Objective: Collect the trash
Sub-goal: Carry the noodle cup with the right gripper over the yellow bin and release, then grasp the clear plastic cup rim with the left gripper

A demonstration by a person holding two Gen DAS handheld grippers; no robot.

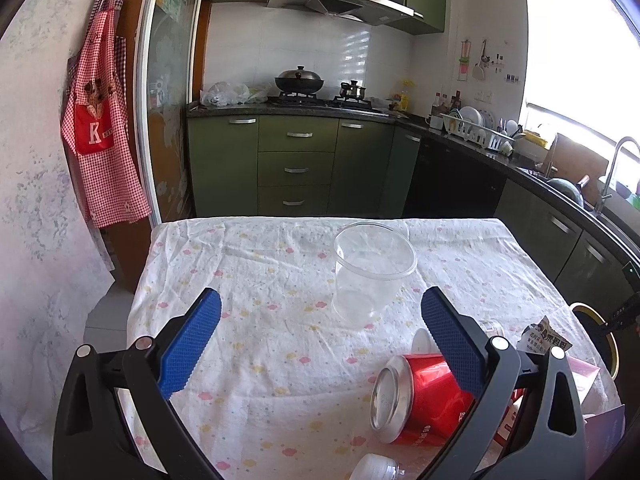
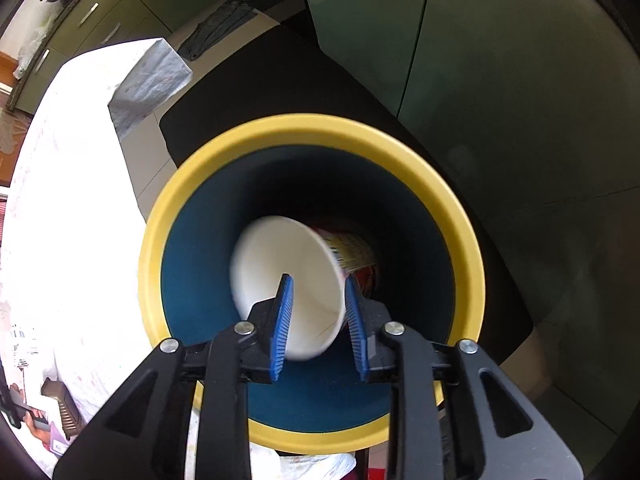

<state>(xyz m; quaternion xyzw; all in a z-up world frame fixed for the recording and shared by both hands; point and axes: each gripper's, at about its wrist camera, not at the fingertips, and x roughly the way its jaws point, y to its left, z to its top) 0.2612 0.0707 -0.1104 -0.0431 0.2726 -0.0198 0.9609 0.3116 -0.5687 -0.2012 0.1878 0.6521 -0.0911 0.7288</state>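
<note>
Right gripper (image 2: 318,322) parted over one bin (image 2: 460,208), one cup (image 2: 288,264) inside

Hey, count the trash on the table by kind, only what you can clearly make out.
Clear plastic cup: 1
Red can: 1
Small white bottle: 1
Printed wrapper: 1
Total: 4; further pieces behind the left gripper are too hidden to sort.
</note>
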